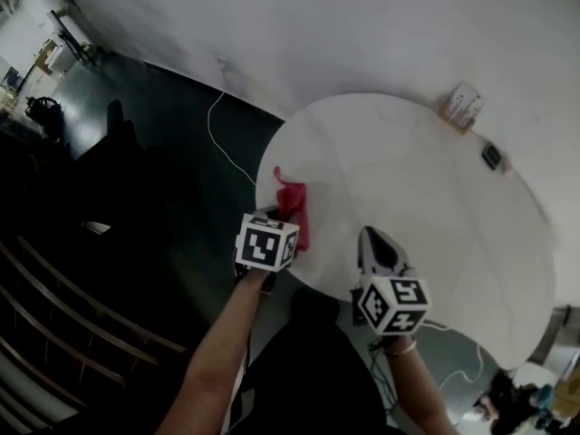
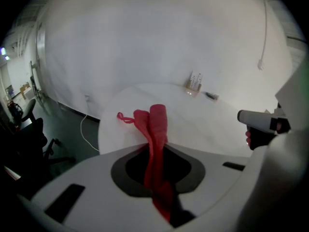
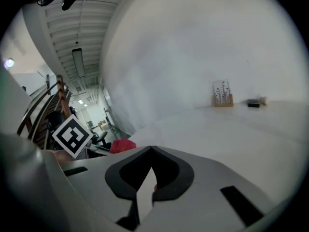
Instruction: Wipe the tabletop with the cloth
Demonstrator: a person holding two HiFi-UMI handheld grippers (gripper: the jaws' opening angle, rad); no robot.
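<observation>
Pinched in closed left gripper (image 1: 277, 225), red cloth (image 2: 155, 124) hanging over near-left edge of round white tabletop (image 1: 426, 207); right gripper (image 1: 375, 243) closed, empty, hovering beside. Best lowered flat, swept in overlapping strokes

The head view is looking steeply down on the round surface (image 1: 417, 188) from above its near edge. Both gripper views are looking low across it, sharing the card stand (image 2: 194, 82) at its far edge.
</observation>
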